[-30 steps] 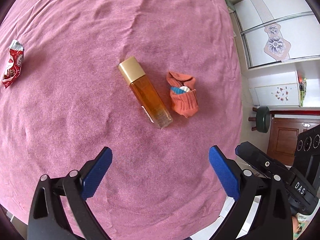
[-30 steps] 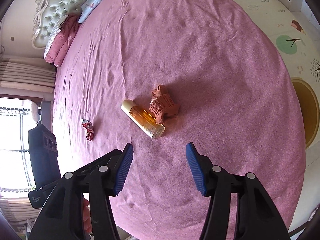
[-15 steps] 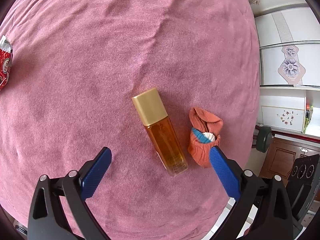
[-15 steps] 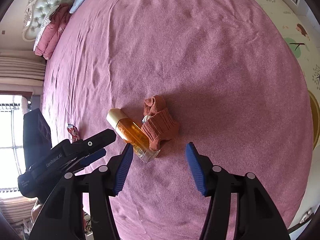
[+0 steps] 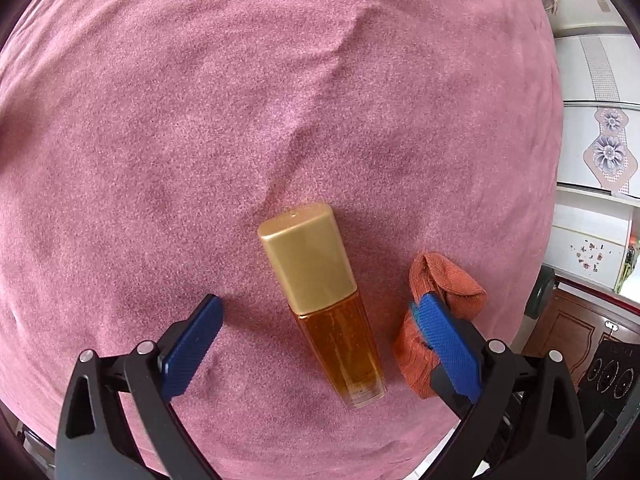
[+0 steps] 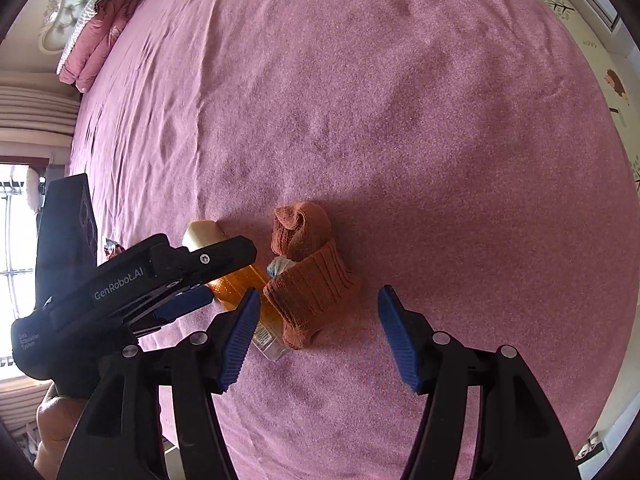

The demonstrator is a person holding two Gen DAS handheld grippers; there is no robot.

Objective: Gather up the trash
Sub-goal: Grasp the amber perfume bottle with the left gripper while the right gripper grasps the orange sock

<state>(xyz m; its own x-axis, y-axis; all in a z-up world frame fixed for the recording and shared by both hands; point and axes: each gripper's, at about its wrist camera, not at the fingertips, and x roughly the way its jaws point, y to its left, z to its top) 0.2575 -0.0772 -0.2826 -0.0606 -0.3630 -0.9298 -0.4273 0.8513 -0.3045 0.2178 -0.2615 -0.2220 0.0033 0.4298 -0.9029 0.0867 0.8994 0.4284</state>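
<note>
A fuzzy matt pink bedspread (image 5: 200, 120) carries a glossy amber glass bottle (image 5: 340, 344) with a satin gold cap (image 5: 306, 256); at its three o'clock, a ribbed rust-orange knit sock (image 6: 316, 280).

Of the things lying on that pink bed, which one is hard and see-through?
The bottle, lying on its side with a gold cap and amber liquid inside. The orange sock right beside it is soft, bunched cloth, and the small red wrapper further off is crumpled foil.
</note>
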